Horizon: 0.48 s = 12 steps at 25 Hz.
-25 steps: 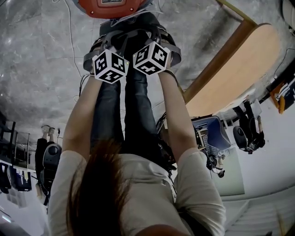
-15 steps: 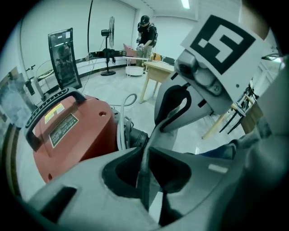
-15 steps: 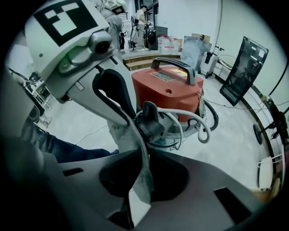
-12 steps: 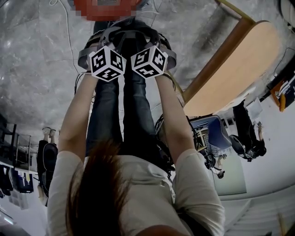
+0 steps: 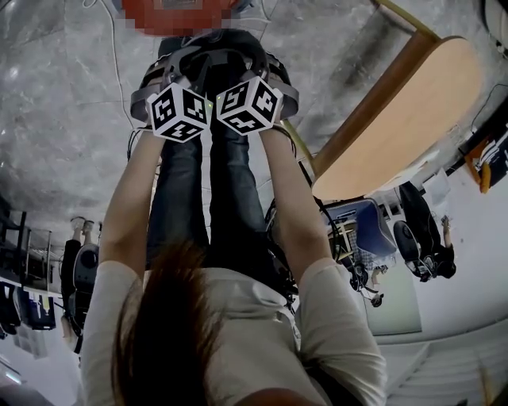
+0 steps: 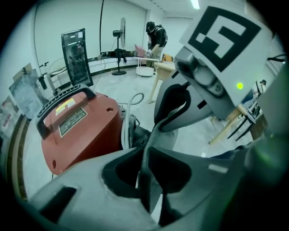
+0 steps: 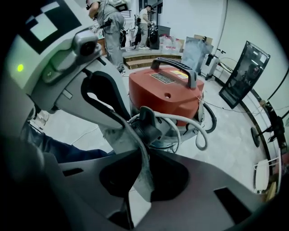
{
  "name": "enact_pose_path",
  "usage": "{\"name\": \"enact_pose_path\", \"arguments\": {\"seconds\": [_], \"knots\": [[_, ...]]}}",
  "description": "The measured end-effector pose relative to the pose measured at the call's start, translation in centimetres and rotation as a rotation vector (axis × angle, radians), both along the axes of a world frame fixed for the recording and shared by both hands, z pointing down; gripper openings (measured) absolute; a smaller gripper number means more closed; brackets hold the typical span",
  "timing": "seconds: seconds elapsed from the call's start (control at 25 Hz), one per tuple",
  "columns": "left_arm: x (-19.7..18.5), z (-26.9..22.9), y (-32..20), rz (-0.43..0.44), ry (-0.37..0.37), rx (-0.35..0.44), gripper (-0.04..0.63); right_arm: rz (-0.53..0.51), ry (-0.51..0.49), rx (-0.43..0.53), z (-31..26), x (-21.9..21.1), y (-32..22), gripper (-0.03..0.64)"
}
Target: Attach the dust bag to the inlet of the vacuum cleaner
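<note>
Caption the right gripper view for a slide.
Right gripper pinches the grey dust bag, red vacuum cleaner just beyond.

Grey marbled floor (image 5: 55,135) under me had the red vacuum cleaner (image 7: 167,94) sitting at 12 o'clock, wooden table (image 5: 413,119) around 2.

Head view from my remote station, looking steeply down. The person's two forearms (image 5: 133,198) run from lower centre to upper centre of the frame. There I see the left gripper (image 5: 176,89) and the right gripper (image 5: 255,79) side by side, their marker cubes (image 5: 179,113) almost touching (the left one's jaws, lately opening a little, lie out of sight beneath its cube). Just above, at the top edge: the red vacuum cleaner (image 5: 176,17). Upper left: grey marbled floor (image 5: 63,135). Upper right: a wooden table (image 5: 413,111).
</note>
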State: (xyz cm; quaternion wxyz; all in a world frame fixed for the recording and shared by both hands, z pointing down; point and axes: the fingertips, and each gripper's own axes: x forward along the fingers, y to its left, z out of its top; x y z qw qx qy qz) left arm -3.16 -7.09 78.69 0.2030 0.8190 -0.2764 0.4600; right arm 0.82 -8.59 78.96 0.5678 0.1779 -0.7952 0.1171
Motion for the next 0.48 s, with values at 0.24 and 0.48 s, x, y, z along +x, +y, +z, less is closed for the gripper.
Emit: {"name": "enact_pose_path", "arguments": {"seconds": [0.24,0.48], "knots": [[0.26,0.25,-0.7,0.075,-0.009,-0.022,0.075,0.051,-0.029,-0.003,-0.04,0.34,0.22,0.055],[0.12,-0.14,-0.31,-0.069,0.021,-0.022,0.072,0.018,-0.019,0.007,-0.07,0.19,-0.11,0.057]]}}
